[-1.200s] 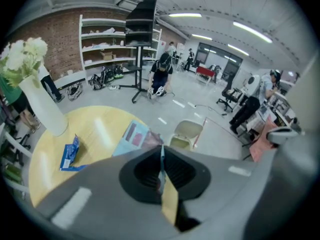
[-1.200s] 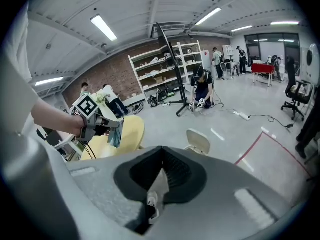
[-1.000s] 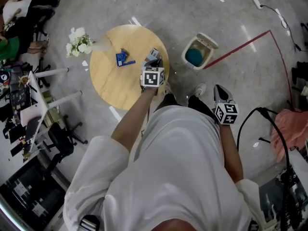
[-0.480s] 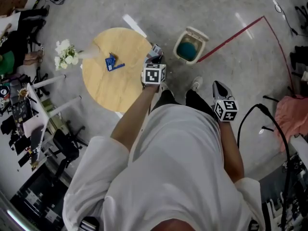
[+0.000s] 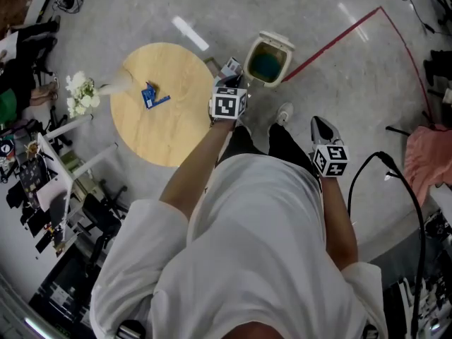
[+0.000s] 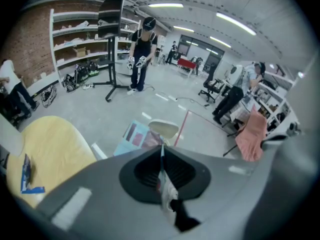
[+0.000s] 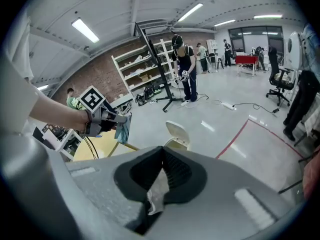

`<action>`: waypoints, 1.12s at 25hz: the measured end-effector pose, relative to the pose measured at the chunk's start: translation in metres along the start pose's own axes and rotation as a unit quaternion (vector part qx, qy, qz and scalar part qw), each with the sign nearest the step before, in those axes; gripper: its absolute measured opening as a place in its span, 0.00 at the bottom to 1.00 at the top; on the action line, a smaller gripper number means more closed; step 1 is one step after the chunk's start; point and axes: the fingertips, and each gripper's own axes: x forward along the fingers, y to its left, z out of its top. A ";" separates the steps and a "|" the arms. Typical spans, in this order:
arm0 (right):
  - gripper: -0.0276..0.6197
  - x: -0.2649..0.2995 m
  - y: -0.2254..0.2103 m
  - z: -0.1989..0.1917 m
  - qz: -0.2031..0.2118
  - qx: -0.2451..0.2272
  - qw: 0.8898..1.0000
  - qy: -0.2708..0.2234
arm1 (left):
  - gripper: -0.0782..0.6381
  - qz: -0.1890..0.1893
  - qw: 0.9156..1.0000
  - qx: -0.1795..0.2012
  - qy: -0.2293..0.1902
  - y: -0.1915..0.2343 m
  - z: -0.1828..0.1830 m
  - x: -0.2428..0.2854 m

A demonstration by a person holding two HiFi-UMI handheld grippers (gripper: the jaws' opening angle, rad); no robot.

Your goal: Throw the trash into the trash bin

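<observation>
My left gripper (image 5: 229, 83) is shut on a blue and pink wrapper (image 5: 230, 68), held off the round table's right edge, close to the trash bin (image 5: 266, 62). The bin stands on the floor with its cream lid (image 6: 163, 128) swung open and a teal lining inside. In the left gripper view the wrapper (image 6: 134, 136) sticks out past the left gripper (image 6: 161, 150) towards that lid. My right gripper (image 5: 320, 128) hangs lower right over the floor. The right gripper (image 7: 162, 153) is shut on a white paper scrap (image 7: 156, 191).
A round yellow table (image 5: 169, 129) carries a blue packet (image 5: 150, 96) and white flowers (image 5: 80, 92) at its left rim. The person's shoe (image 5: 284, 112) is beside the bin. A red floor line (image 5: 339, 37), black cable (image 5: 395, 189), chairs and other people lie around.
My left gripper has carried the wrapper off the table's edge towards the bin. The bin now lies nearer the left gripper. My right gripper has drifted slightly.
</observation>
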 end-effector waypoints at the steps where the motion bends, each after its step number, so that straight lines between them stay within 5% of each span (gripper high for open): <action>1: 0.04 0.000 -0.002 -0.002 -0.001 0.002 1.000 0.001 | 0.12 -0.002 1.000 0.003 0.002 -0.003 0.001 0.004; 28: 0.04 0.061 -0.078 -0.056 0.000 0.046 0.998 0.040 | 0.12 -0.027 0.999 -0.023 0.034 -0.030 -0.027 0.161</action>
